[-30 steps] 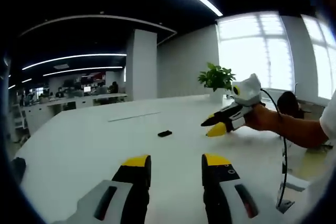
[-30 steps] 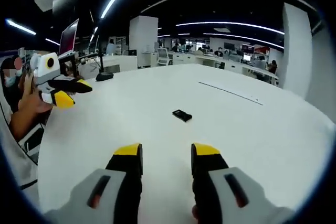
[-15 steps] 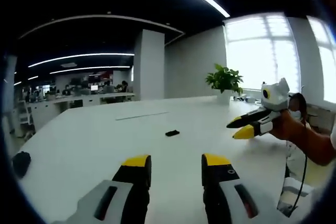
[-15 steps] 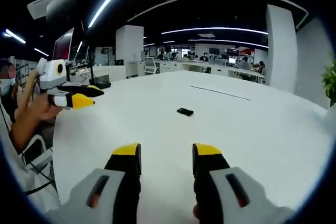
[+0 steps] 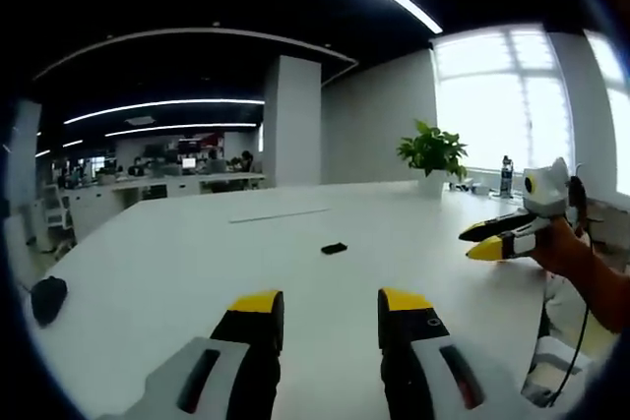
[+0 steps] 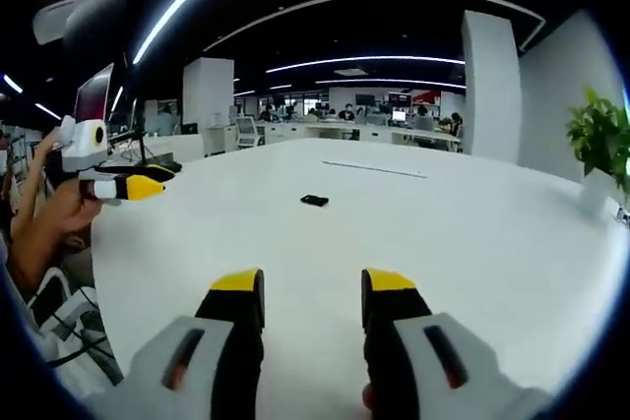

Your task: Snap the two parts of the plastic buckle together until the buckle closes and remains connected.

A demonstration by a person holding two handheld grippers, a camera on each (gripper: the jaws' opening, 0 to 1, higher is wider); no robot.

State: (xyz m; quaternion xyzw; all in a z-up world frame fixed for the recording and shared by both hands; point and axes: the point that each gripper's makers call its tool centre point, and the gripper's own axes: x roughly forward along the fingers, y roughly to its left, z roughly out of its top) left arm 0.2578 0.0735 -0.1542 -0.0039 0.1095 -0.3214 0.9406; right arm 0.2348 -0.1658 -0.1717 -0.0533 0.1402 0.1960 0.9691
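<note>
both claws (image 5: 330,307) (image 6: 312,287) gape above the table (image 5: 177,263), buckle (image 5: 334,248) well ahead.

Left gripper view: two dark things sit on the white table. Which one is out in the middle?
The small flat black buckle, ahead of the jaws. The other, a rounded dark lump, sits at the left edge of the table.

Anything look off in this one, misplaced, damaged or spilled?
Nothing is spilled or damaged. The odd part: the buckle lies alone far out on the white table, while the left gripper and right gripper are both open, empty and held well back from it.
</note>
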